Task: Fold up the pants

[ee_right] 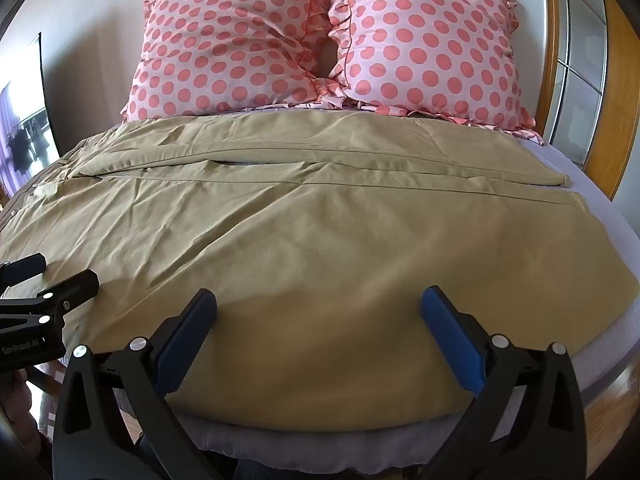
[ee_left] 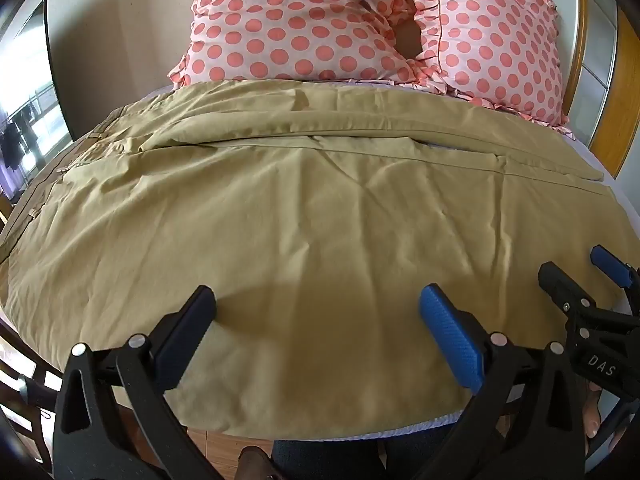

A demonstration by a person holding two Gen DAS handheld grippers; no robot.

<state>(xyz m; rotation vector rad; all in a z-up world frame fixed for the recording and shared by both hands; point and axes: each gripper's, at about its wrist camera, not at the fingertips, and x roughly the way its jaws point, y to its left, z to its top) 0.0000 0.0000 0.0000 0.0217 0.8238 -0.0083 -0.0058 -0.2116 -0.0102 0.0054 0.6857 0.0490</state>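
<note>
Khaki pants (ee_left: 304, 208) lie spread flat across the bed, waistband at the left, leg hems at the right; they also show in the right wrist view (ee_right: 304, 232). The two legs lie side by side with a narrow gap between them. My left gripper (ee_left: 316, 300) is open and empty, hovering just above the near leg close to the bed's front edge. My right gripper (ee_right: 318, 300) is open and empty, also just above the near leg. The right gripper shows at the right of the left wrist view (ee_left: 576, 268). The left gripper shows at the left of the right wrist view (ee_right: 60, 272).
Two pink polka-dot pillows (ee_left: 304, 20) (ee_right: 432, 48) lean at the head of the bed. A lilac sheet (ee_right: 560, 164) covers the mattress. A wooden-framed panel (ee_right: 580, 60) stands at the right, and a window (ee_left: 24, 92) at the left. The person's legs (ee_left: 328, 460) stand at the bed's near edge.
</note>
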